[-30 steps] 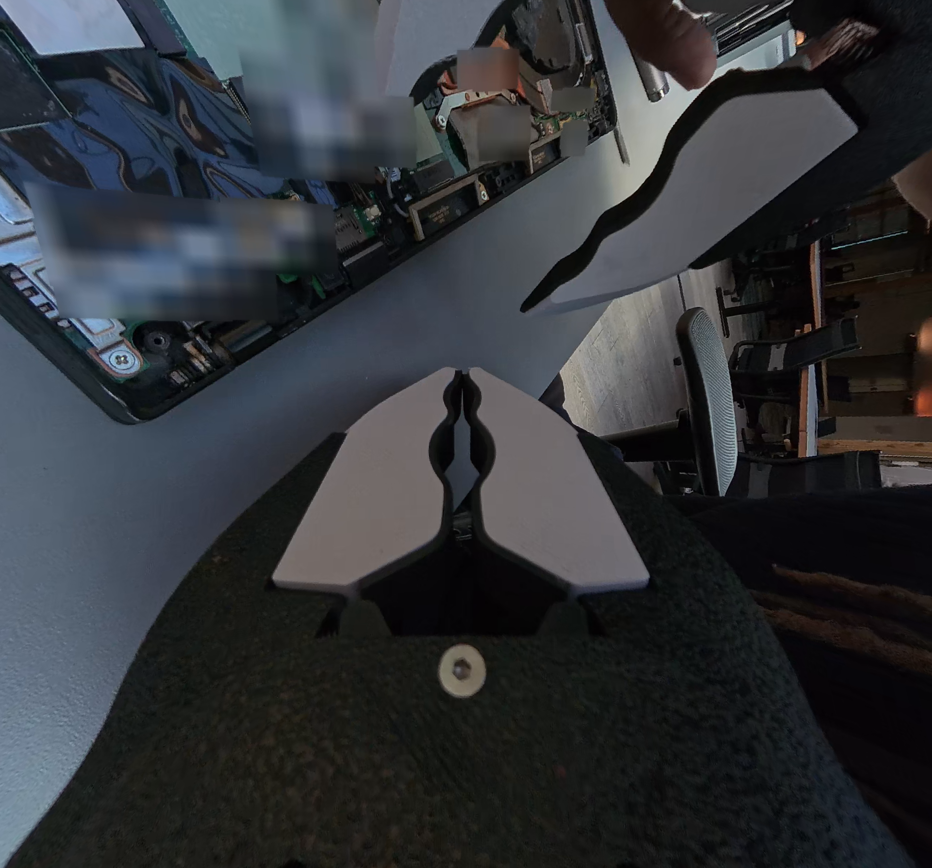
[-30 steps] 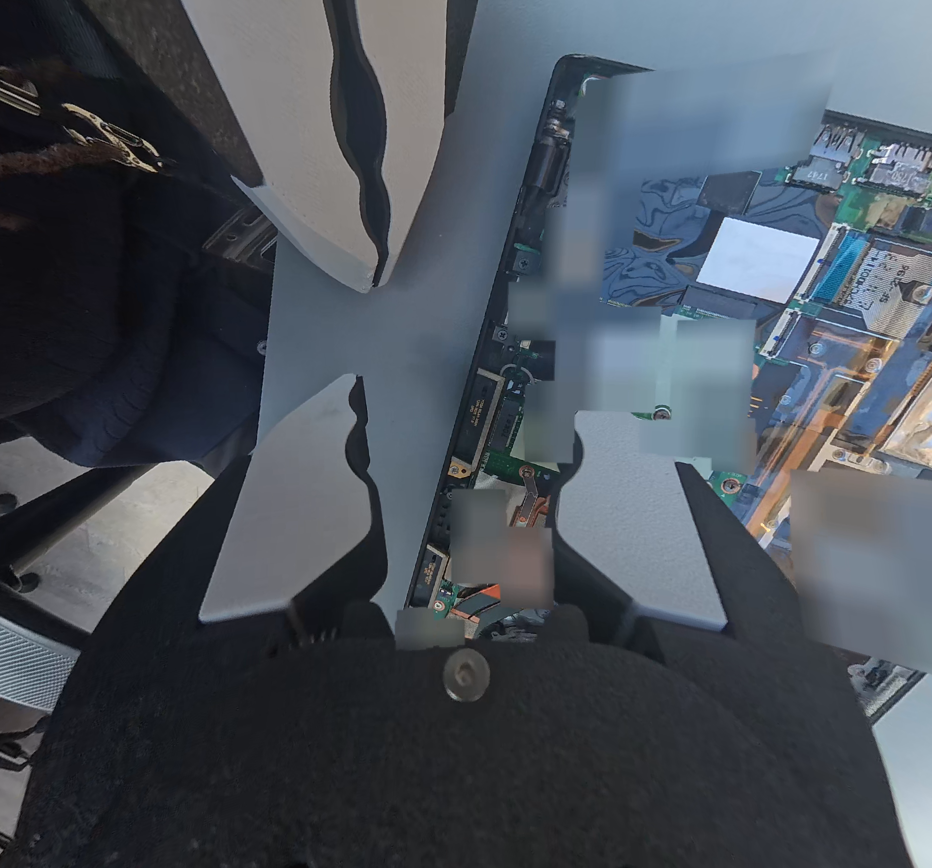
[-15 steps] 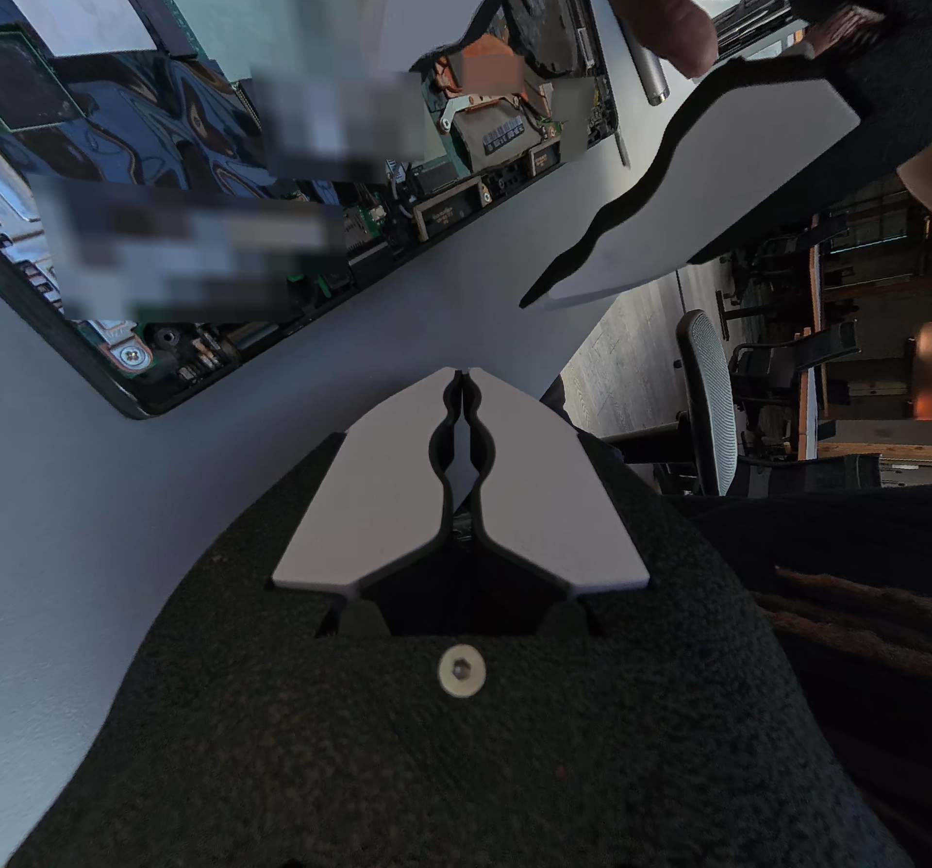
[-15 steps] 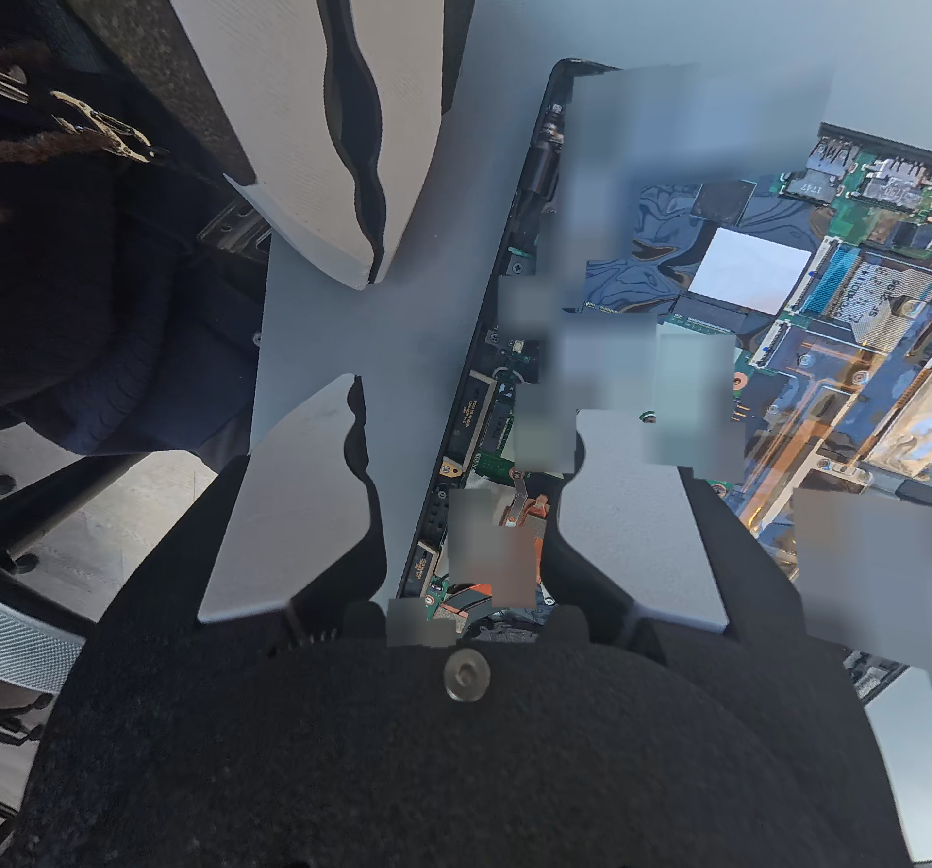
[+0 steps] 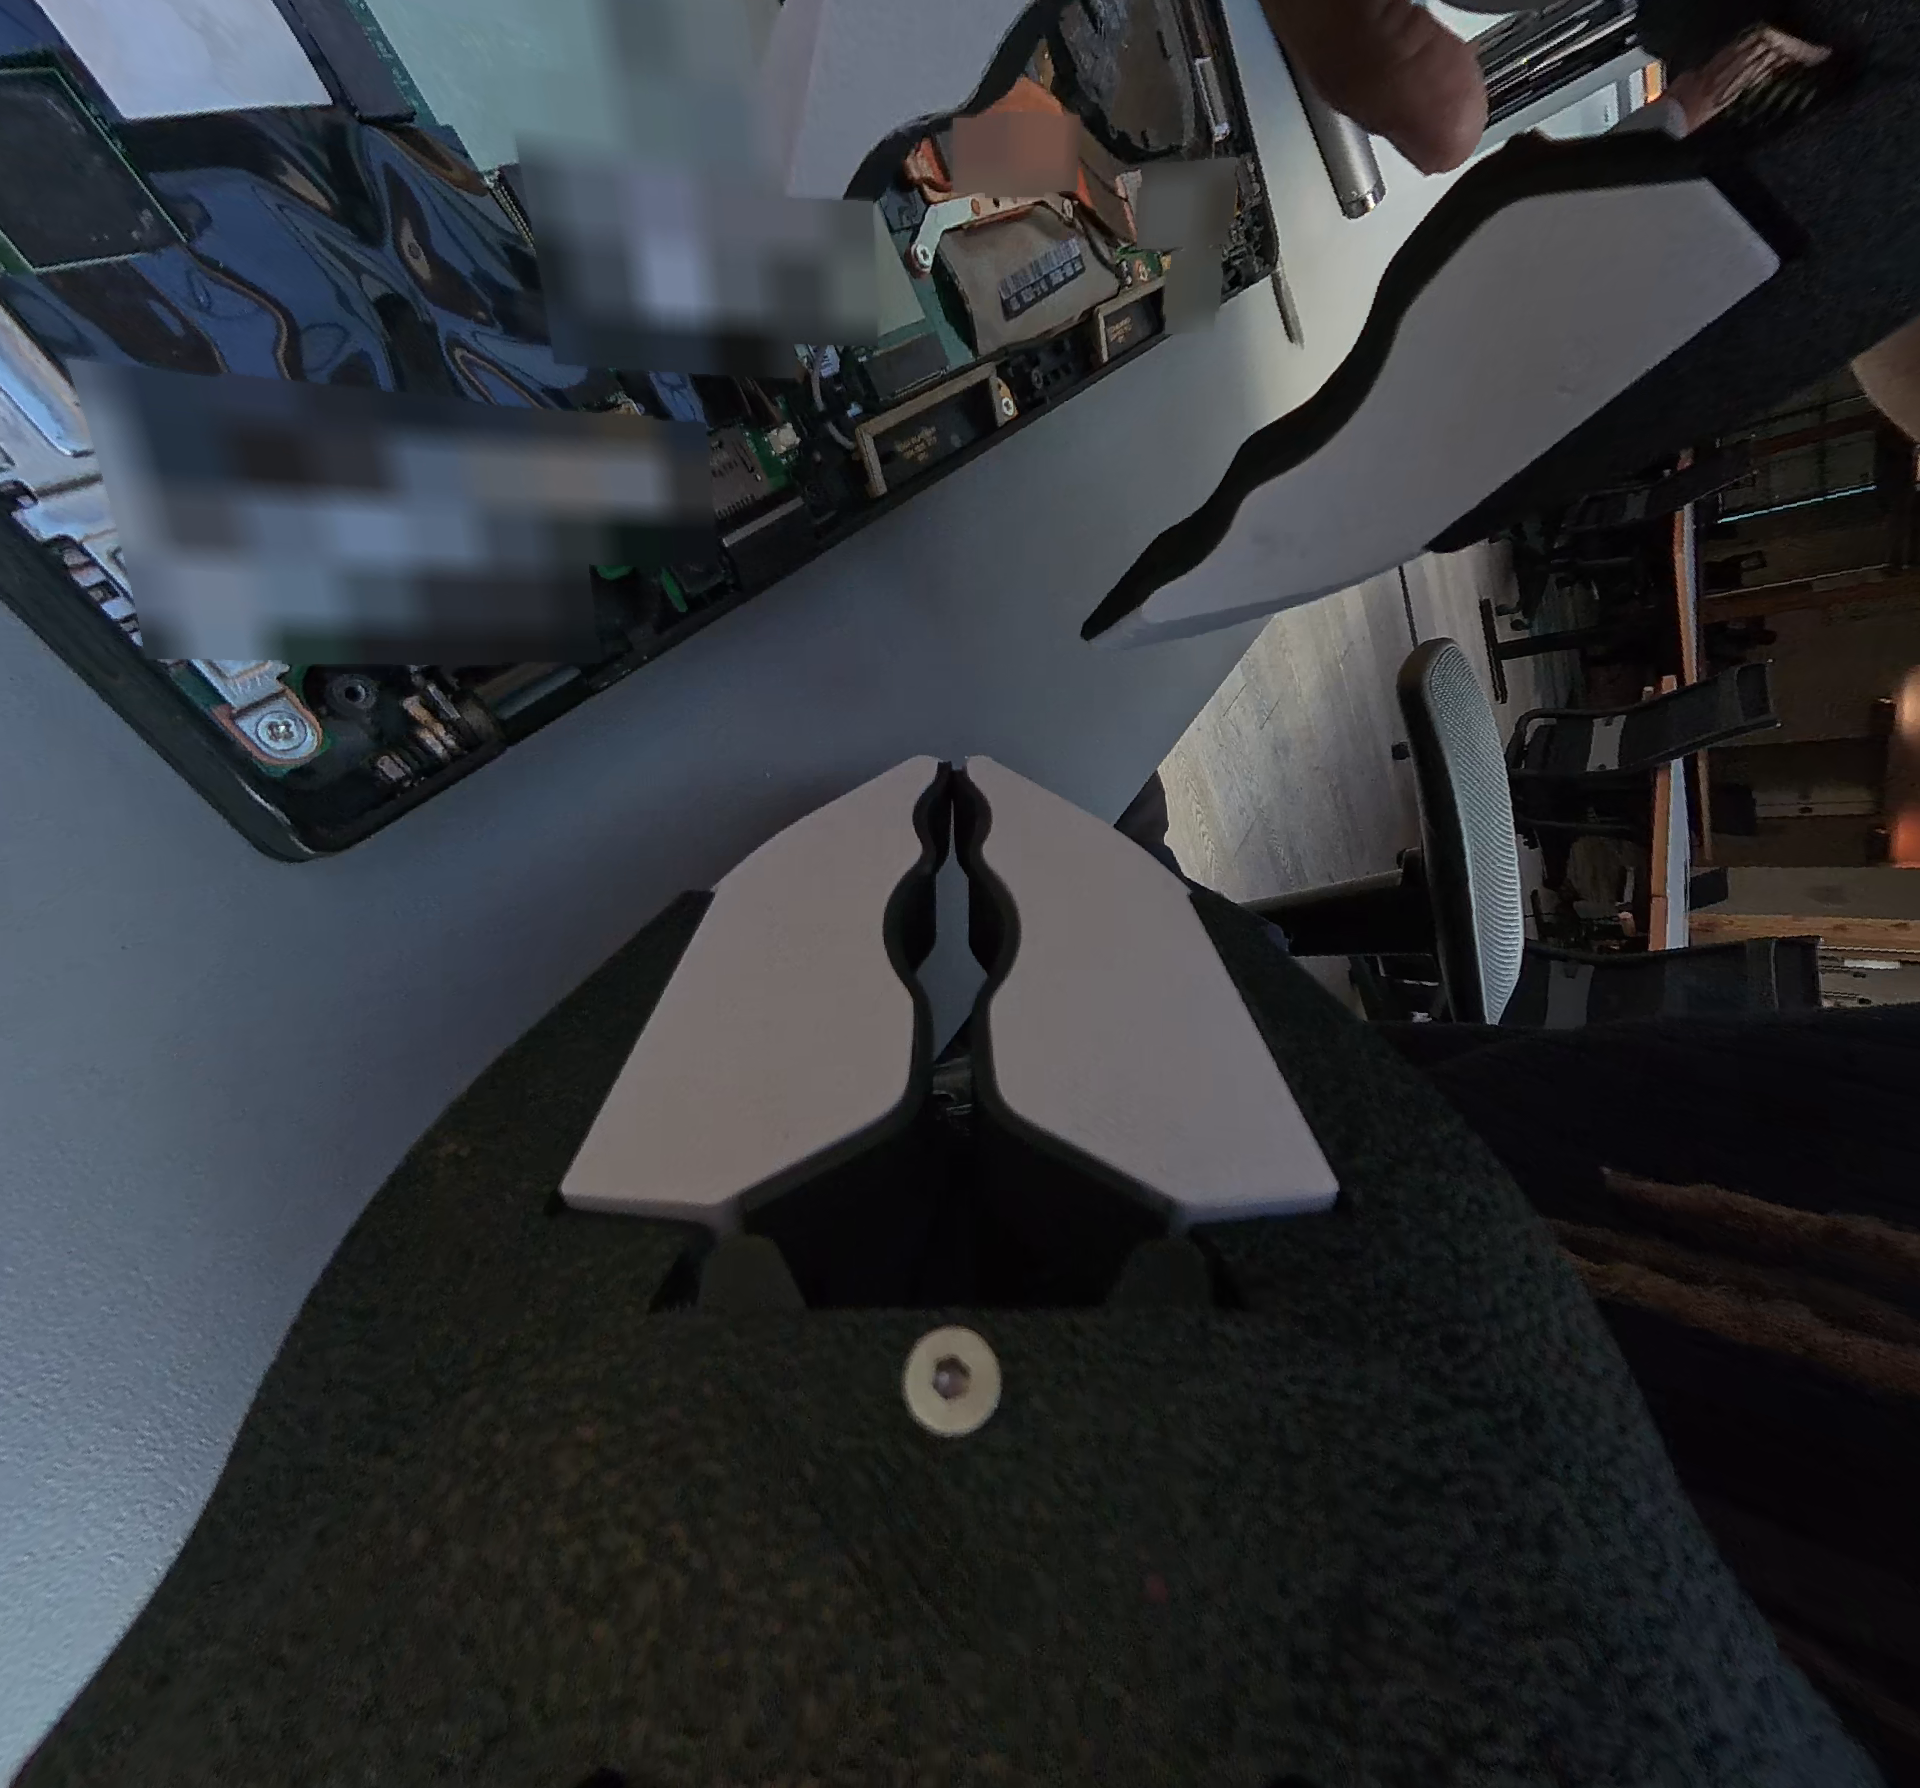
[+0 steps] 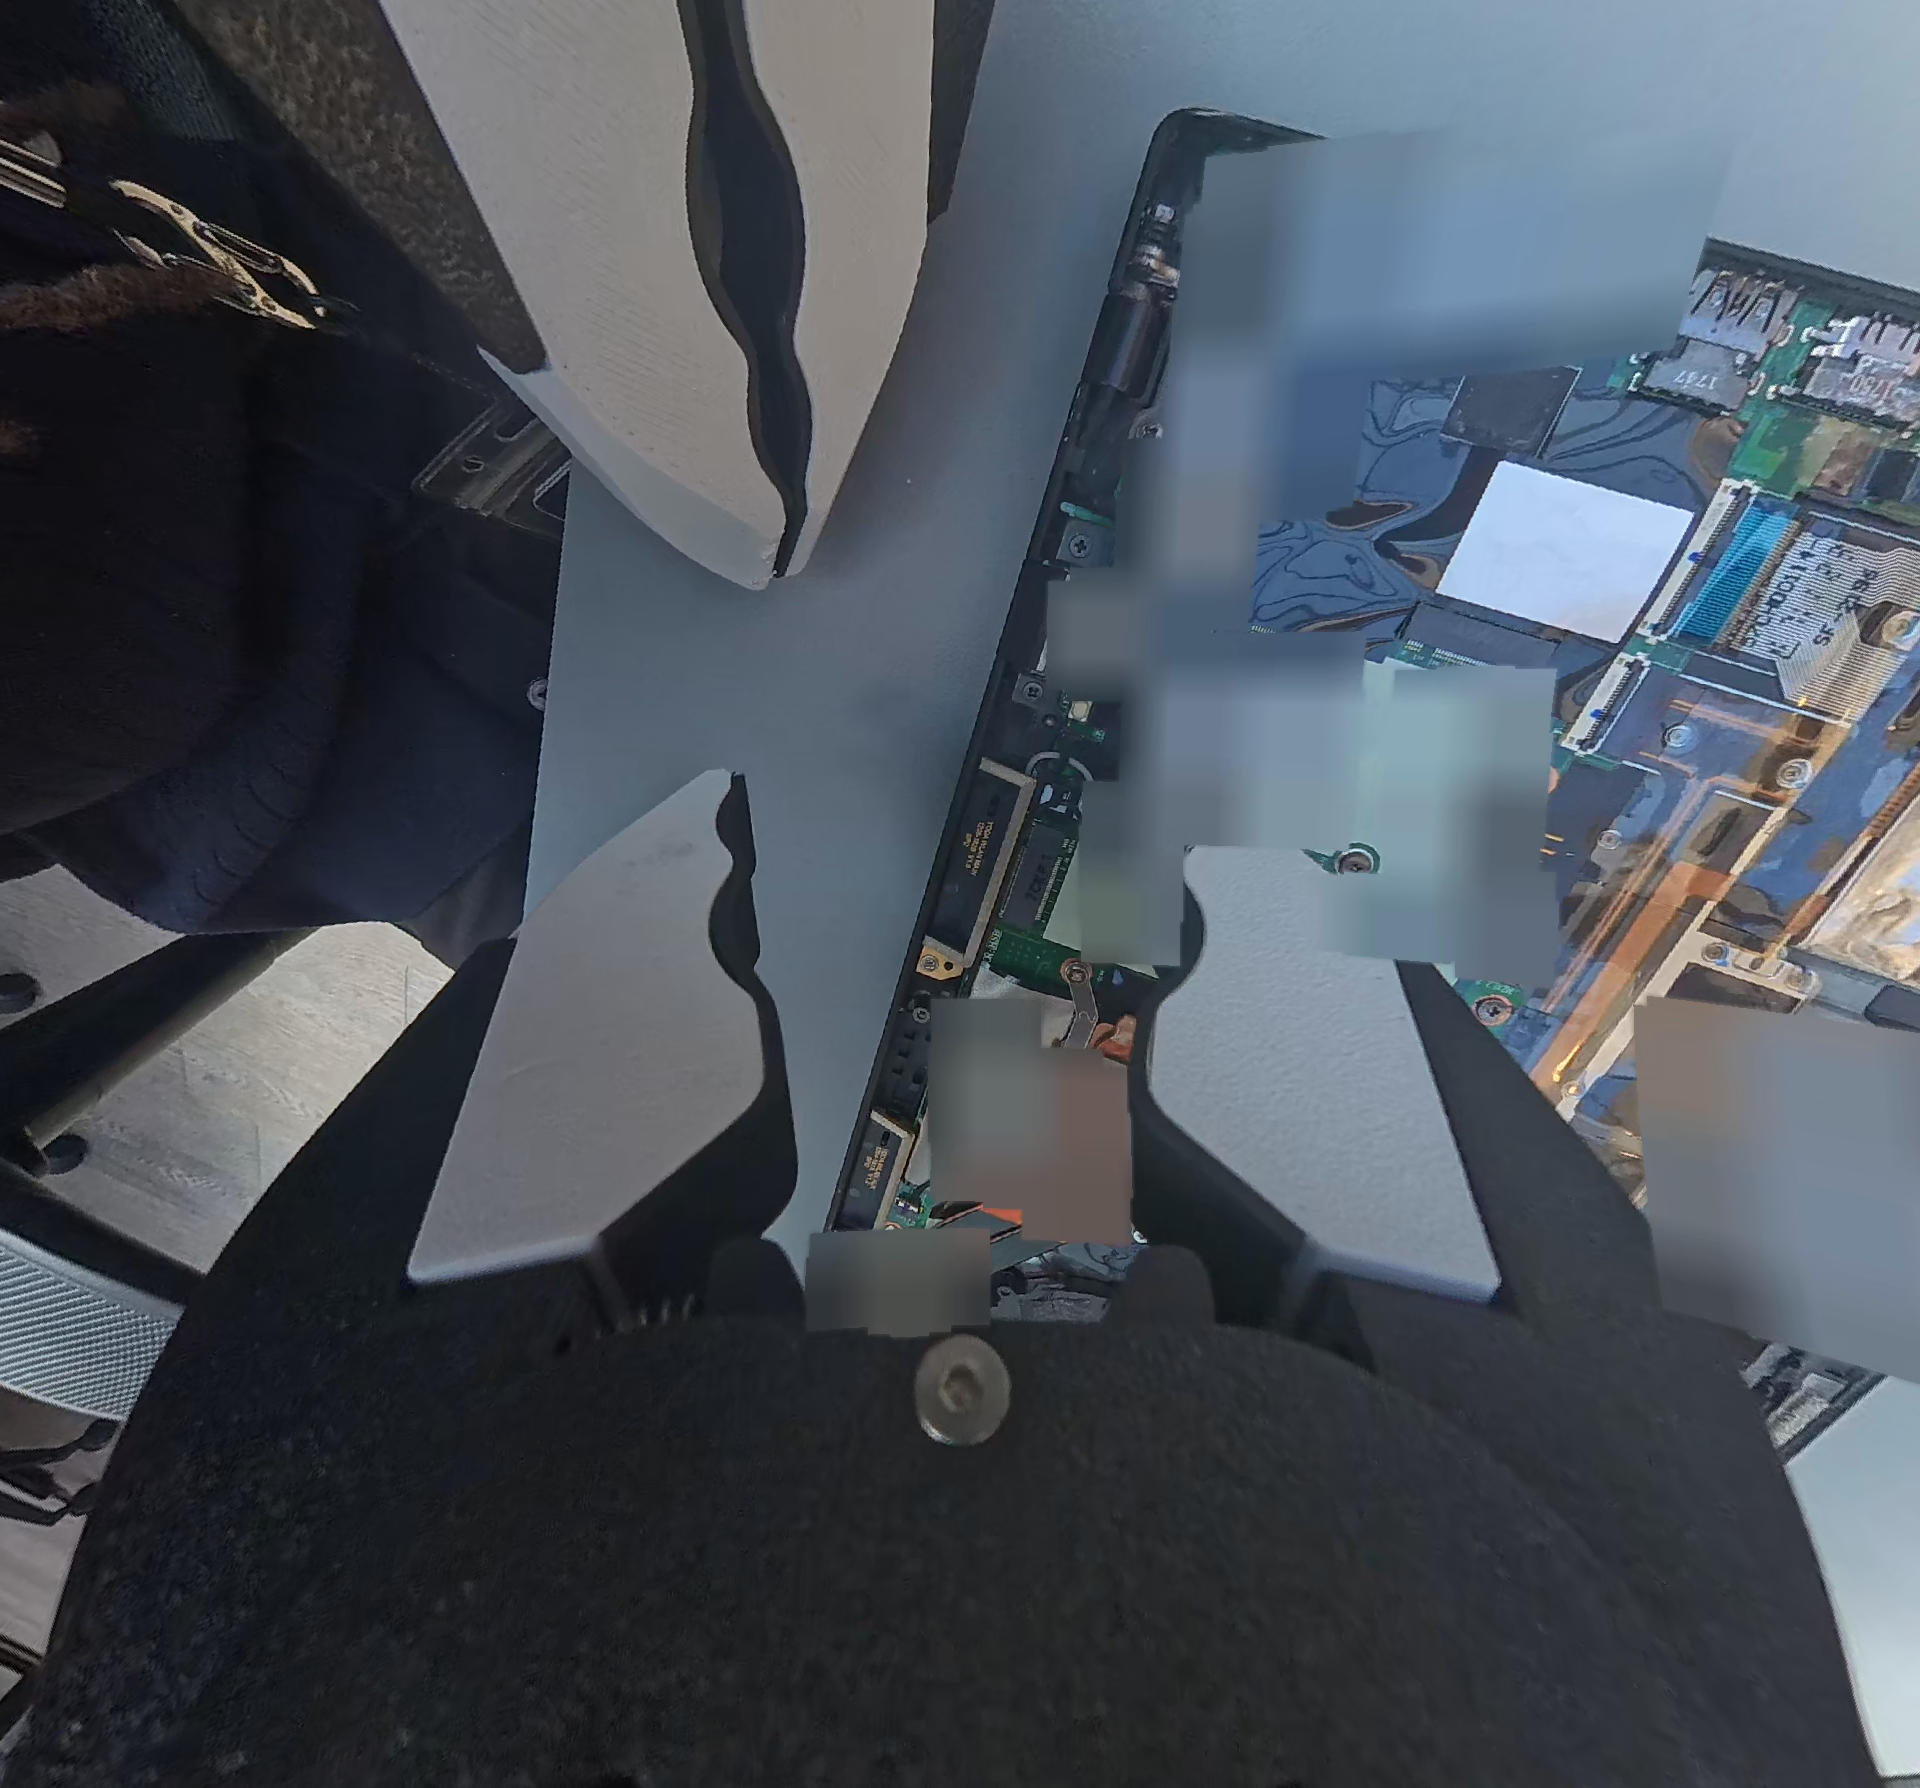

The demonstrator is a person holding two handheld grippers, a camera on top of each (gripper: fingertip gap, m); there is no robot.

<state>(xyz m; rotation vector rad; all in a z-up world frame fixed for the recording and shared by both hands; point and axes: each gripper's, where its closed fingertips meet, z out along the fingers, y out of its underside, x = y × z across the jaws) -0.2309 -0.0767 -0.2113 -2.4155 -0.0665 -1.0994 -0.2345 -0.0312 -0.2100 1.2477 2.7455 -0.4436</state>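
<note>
Opened laptop (image 6: pixel 1621 720) lies on grey table (image 6: pixel 790 689), internals exposed, much masked by blur. Right gripper (image 6: pixel 966 824) spread wide over its near edge — empty. Left gripper (image 5: pixel 954 764) pressed together beside the laptop, holding nothing.

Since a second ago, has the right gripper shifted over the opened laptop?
Yes. The right gripper has eased further in over the opened laptop: in its own view the case corner sits slightly lower and nearer the open fingers.

Pale grey fingers (image 5: pixel 800 1000) sit on speckled black gripper bodies (image 5: pixel 935 1582). The opened laptop (image 6: pixel 1621 730) shows green boards, swirly blue film and copper on a grey table (image 5: pixel 156 1063).
</note>
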